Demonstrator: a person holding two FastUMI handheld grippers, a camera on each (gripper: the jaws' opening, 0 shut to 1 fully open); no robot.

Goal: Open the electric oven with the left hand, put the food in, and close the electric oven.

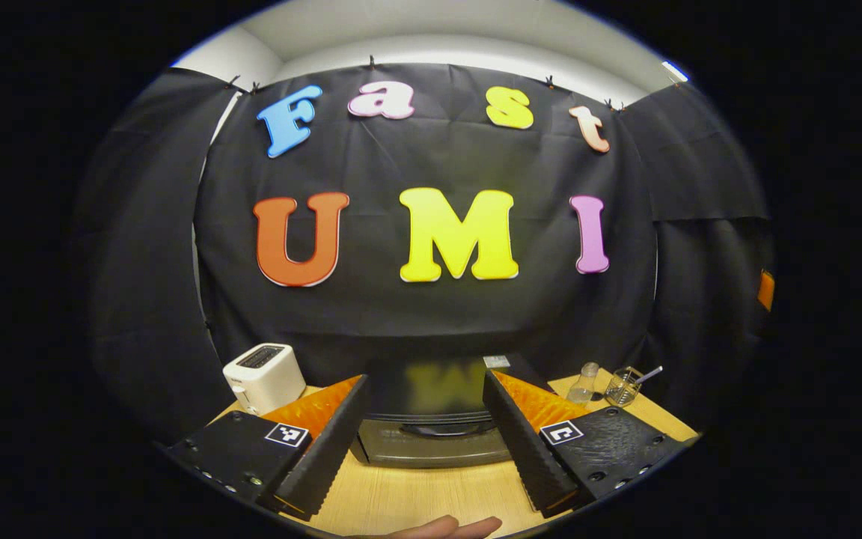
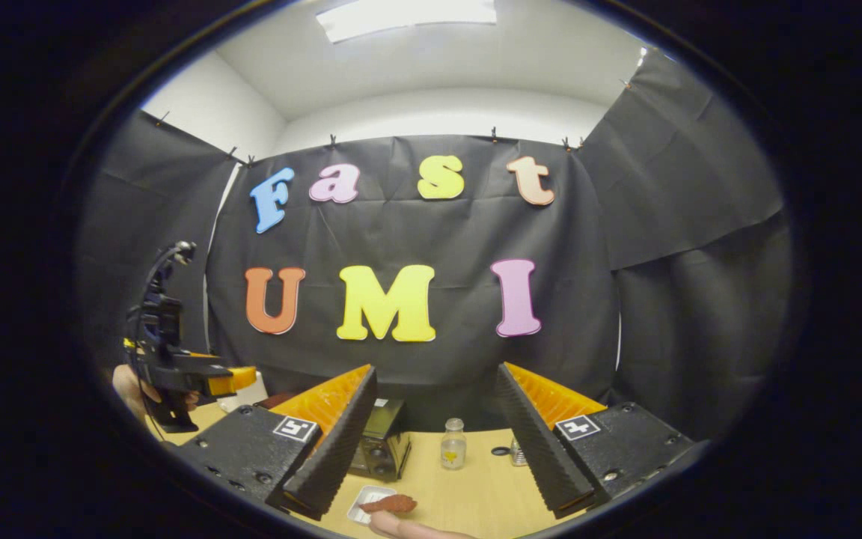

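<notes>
Oven (image 1: 431, 430) door shut; nothing done yet. Left gripper (image 1: 425, 442) spread wide, poised before oven, apart from handle. Food (image 2: 388, 504) on tray right of oven. Right gripper (image 2: 431, 464) spread wide, empty. Opening, loading, closing all outstanding.

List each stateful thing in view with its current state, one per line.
electric oven: door closed
left gripper: open, holding nothing, facing the oven door
right gripper: open, holding nothing
food: lying on a small white tray on the table
small bottle: upright, cap on
toaster: upright, slots look empty
</notes>
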